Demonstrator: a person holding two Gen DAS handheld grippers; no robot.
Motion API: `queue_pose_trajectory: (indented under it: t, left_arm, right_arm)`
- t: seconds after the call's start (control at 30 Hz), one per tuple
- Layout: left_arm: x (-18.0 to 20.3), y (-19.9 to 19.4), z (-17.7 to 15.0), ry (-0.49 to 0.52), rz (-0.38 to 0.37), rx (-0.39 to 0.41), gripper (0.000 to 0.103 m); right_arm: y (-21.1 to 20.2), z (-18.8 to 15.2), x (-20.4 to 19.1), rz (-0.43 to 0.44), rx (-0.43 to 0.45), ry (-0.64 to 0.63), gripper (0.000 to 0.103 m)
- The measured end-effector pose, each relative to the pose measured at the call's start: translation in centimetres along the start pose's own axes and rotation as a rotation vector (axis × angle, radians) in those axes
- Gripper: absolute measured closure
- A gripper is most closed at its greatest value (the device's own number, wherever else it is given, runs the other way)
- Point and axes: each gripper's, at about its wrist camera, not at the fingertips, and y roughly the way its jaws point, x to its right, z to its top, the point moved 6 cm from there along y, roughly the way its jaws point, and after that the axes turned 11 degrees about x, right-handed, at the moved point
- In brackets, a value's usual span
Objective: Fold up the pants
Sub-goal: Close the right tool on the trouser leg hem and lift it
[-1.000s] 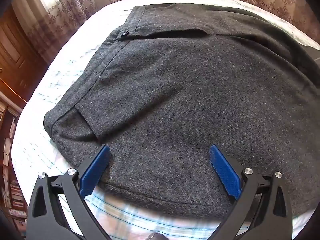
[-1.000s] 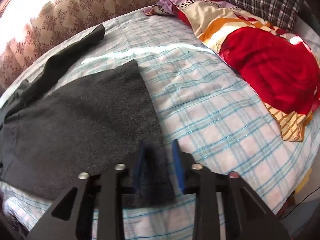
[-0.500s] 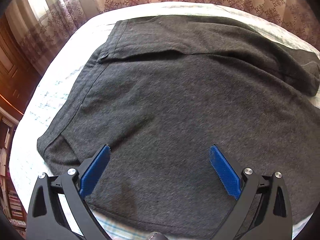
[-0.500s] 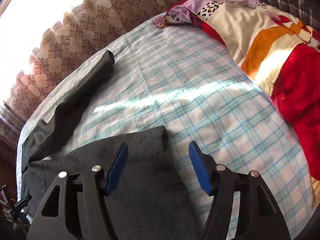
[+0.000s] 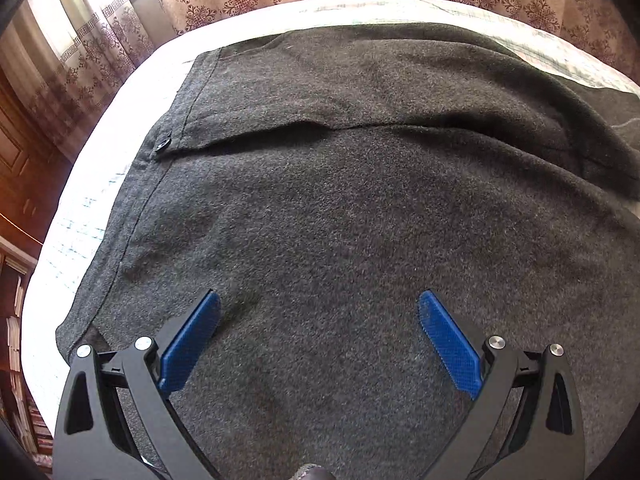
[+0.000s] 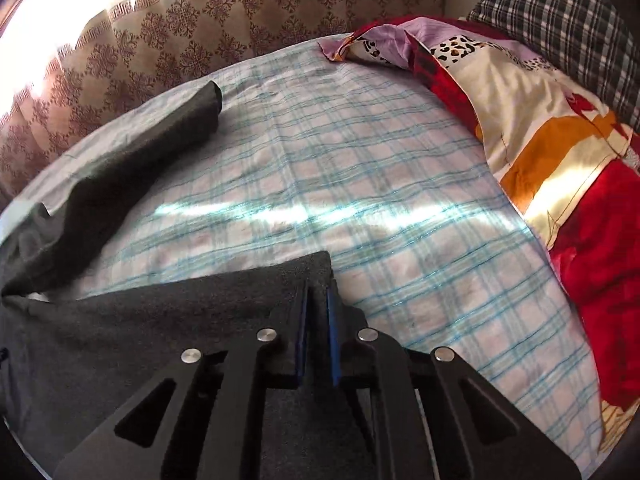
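Grey pants (image 5: 340, 220) spread on the checked bed sheet (image 6: 360, 184), one gripper gripping a leg end.

The left gripper (image 5: 318, 314) hangs over the pants' seat with its jaws wide and nothing between them; a dark button (image 5: 162, 146) sits at the waistband beyond it. The right gripper (image 6: 316, 320) has its jaws narrow, pinching the hem of the near pant leg (image 6: 160, 320). The other leg (image 6: 132, 168) lies beyond that hem, toward the patterned curtain (image 6: 200, 32). A red and orange blanket (image 6: 560, 160) lies well to the hem's right.
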Motion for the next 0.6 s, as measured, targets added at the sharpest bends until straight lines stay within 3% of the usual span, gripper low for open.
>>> queue_pose_trajectory:
  t: [0.13,0.23,0.27,0.3,0.47,0.6]
  left_arm:
    - [0.1,0.6,0.1,-0.01,0.002,-0.005,0.002]
    - [0.1,0.9,0.2,-0.016,0.003,-0.008,0.002]
    - [0.1,1.0,0.3,-0.015,0.002,-0.009,0.002]
    - [0.1,1.1,0.3,-0.015,0.0,-0.009,0.002]
    - [0.0,1.3,0.7,-0.015,-0.003,-0.016,0.002]
    - [0.4,1.3,2.2,-0.008,-0.019,-0.002,0.002]
  right_arm:
    - [0.3,0.1,-0.1,-0.009,0.016,-0.036,0.093]
    - [0.1,0.6,0.1,-0.036,0.043,-0.028,0.064]
    - [-0.3,0.8,0.3,-0.049,0.059,-0.025,0.045]
    - [-0.6,1.2,0.4,-0.065,0.079,-0.024,0.039]
    - [-2.4,3.0,-0.6,-0.092,0.169,-0.085,0.039]
    - [-2.1,4.4,-2.3,-0.054,0.186,-0.09,0.039]
